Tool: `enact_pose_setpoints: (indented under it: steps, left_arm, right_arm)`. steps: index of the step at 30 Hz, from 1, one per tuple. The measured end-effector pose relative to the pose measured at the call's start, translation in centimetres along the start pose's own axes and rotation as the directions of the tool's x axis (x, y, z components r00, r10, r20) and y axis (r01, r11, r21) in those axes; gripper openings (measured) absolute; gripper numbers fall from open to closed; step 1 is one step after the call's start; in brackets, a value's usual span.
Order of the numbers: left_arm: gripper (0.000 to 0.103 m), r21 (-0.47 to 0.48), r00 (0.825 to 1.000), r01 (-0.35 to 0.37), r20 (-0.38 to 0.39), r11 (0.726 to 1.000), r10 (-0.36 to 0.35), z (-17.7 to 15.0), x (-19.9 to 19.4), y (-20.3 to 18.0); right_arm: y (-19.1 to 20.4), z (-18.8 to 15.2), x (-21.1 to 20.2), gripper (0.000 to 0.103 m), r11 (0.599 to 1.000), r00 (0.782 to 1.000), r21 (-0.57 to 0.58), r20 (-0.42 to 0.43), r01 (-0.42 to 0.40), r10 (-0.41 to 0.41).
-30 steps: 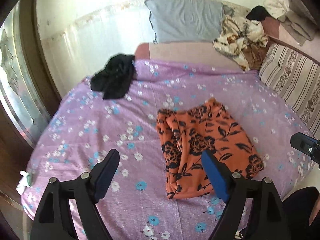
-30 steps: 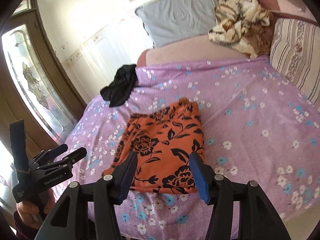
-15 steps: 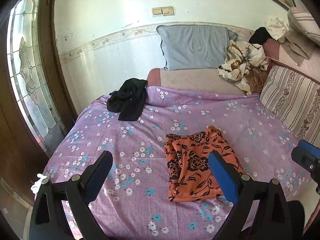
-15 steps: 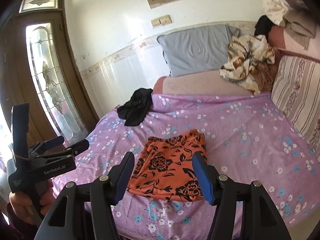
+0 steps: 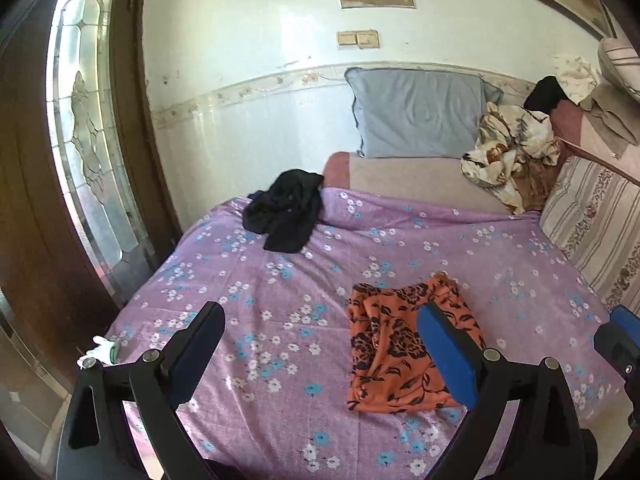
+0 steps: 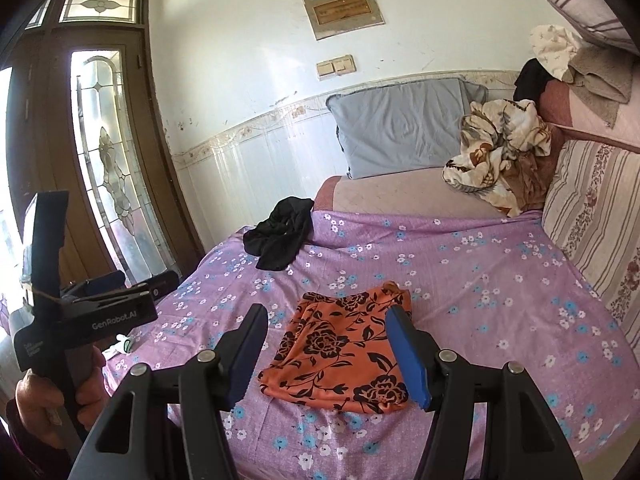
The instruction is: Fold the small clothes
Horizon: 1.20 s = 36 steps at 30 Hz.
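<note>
A folded orange garment with black flowers (image 5: 400, 344) (image 6: 344, 352) lies flat near the front edge of the purple flowered bed sheet (image 5: 480, 248). My left gripper (image 5: 320, 312) hovers above and in front of it, open wide, with nothing between its fingers. My right gripper (image 6: 326, 314) also hangs above the garment, open and holding nothing. A crumpled black garment (image 5: 286, 210) (image 6: 280, 236) sits at the far left of the sheet. In the right wrist view a hand holds the left gripper (image 6: 92, 308) at the left edge.
A grey pillow (image 5: 416, 116) leans on the wall behind the bed. A crumpled patterned blanket (image 5: 508, 152) and a striped cushion (image 5: 600, 220) fill the right side. A wooden door with glass (image 5: 80, 140) stands on the left. A small white object (image 5: 98, 350) lies by the bed's left corner.
Both grippers have risen and pulled back from the orange garment, which now looks smaller and lies untouched. The left gripper's jaws have spread wider.
</note>
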<state>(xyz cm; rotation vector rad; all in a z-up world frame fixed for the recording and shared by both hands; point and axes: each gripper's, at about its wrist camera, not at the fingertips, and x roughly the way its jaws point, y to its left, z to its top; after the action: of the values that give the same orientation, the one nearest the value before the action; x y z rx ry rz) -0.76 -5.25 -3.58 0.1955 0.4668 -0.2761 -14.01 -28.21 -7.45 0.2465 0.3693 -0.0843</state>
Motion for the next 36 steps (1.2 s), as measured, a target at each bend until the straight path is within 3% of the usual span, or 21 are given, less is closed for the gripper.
enact_pose_setpoints:
  steps: [36]
  left_arm:
    - [0.097,-0.028,0.999,-0.023,0.022,0.999,0.024,0.6,-1.0,0.5]
  right_arm:
    - [1.3,0.3,-0.1,0.067,0.999,0.999,-0.001,0.023,-0.033,0.033]
